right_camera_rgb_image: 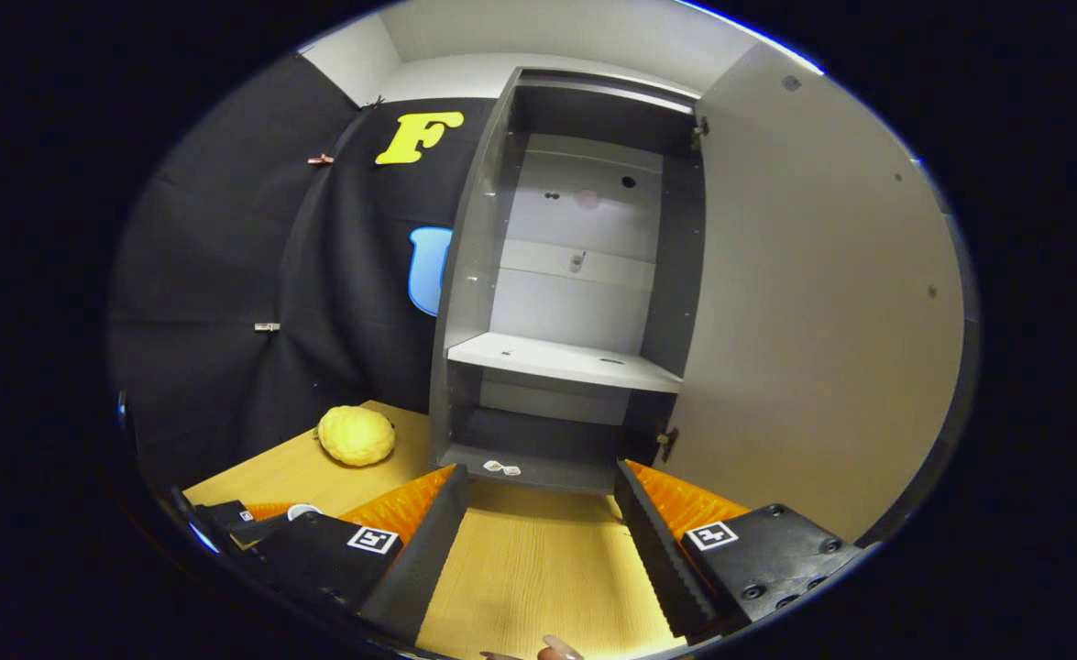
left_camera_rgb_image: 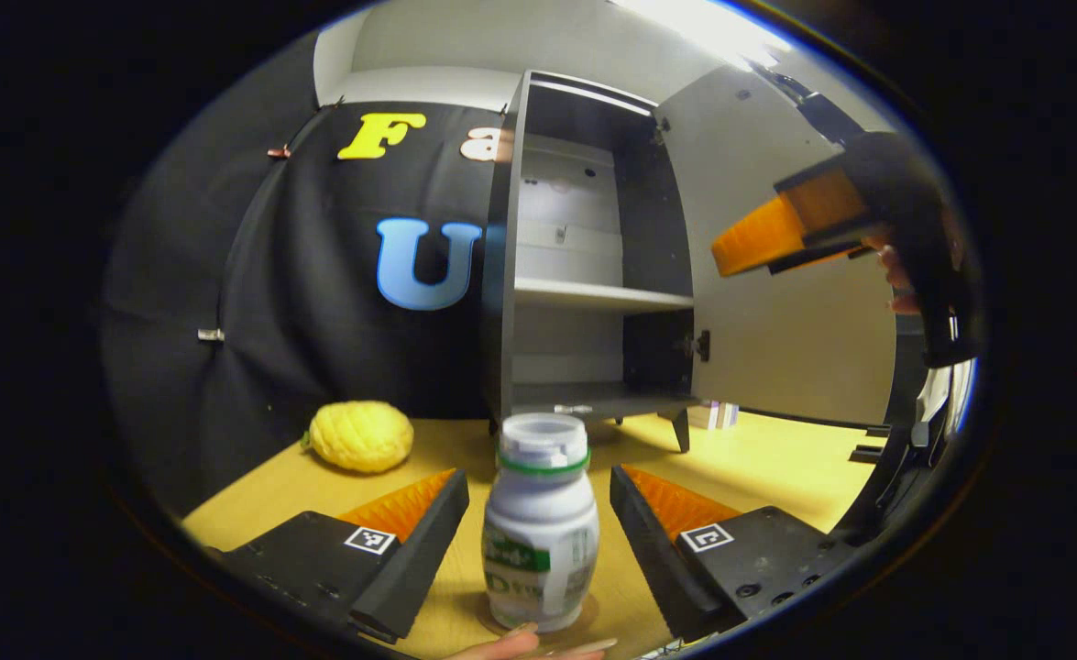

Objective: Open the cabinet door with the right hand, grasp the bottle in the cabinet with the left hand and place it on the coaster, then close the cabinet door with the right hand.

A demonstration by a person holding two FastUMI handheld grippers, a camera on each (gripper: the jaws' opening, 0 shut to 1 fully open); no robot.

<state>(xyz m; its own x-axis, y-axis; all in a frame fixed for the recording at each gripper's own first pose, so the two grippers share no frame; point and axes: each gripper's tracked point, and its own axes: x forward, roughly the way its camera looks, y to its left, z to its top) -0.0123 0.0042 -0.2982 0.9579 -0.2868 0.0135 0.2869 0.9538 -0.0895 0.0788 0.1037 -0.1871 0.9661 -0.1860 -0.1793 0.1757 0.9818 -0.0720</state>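
Observation:
A white bottle point(left_camera_rgb_image: 540, 527) with a green band under its cap stands upright on the wooden table, between the fingers of my left gripper point(left_camera_rgb_image: 538, 478). That gripper is open, with a narrow gap on each side of the bottle. A brownish coaster edge point(left_camera_rgb_image: 600, 612) shows under the bottle's base. Beyond it stands the grey cabinet point(left_camera_rgb_image: 593, 295), its door point(left_camera_rgb_image: 799, 348) swung wide to the right and its shelves bare. My right gripper point(left_camera_rgb_image: 758, 240) hovers high on the right, in front of the door. In the right gripper view my right gripper point(right_camera_rgb_image: 539, 472) is open, facing the cabinet point(right_camera_rgb_image: 561, 359) and door point(right_camera_rgb_image: 813, 321).
A bumpy yellow fruit point(left_camera_rgb_image: 361, 436) point(right_camera_rgb_image: 356, 434) lies on the table point(left_camera_rgb_image: 776, 467) left of the cabinet, near the black cloth wall. The left gripper point(right_camera_rgb_image: 263, 527) and the bottle's cap point(right_camera_rgb_image: 301, 511) show low on the left in the right gripper view.

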